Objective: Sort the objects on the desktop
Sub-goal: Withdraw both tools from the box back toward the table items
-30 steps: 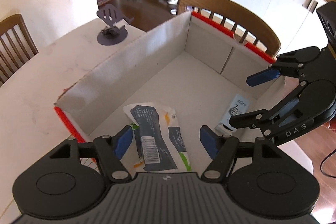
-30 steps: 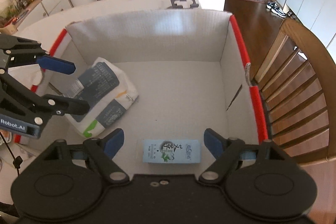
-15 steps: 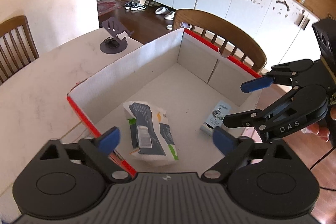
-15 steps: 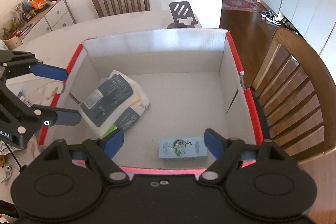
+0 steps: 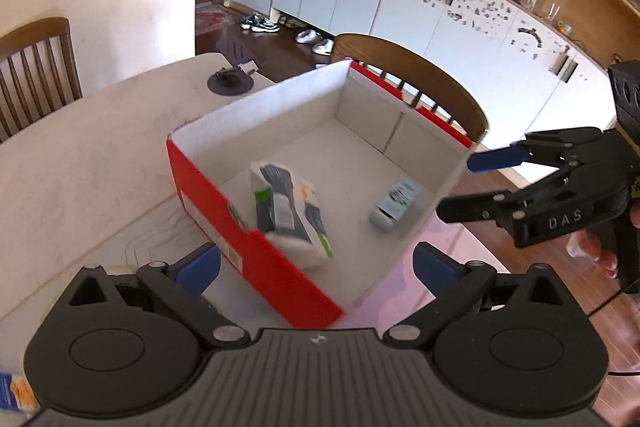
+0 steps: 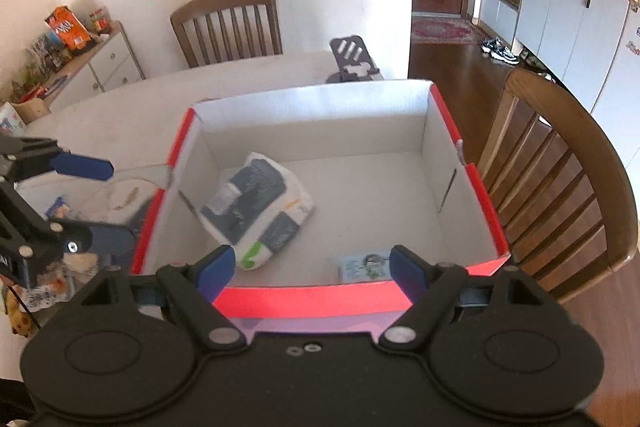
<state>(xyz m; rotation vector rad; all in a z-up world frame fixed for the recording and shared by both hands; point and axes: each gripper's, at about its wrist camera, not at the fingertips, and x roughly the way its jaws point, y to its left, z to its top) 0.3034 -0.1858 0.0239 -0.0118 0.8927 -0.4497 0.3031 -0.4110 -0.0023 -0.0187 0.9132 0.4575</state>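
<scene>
Two wooden chairs (image 6: pixel 228 23) stood at the pale table (image 5: pixel 80 155), which carried a phone stand (image 5: pixel 232 79) and the red-sided box (image 6: pixel 320 299). Inside lay a pouch (image 6: pixel 256 207) and a small carton (image 5: pixel 394 203), apart. The left gripper (image 5: pixel 316 263) and right gripper (image 6: pixel 308 267) were spread wide, holding nothing, outside the box.

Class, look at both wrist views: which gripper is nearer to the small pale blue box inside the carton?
Right. The right gripper hovers at the carton wall just beside the small pale blue box. The left gripper, open too, sits at the adjacent wall, nearer the white packet.
</scene>
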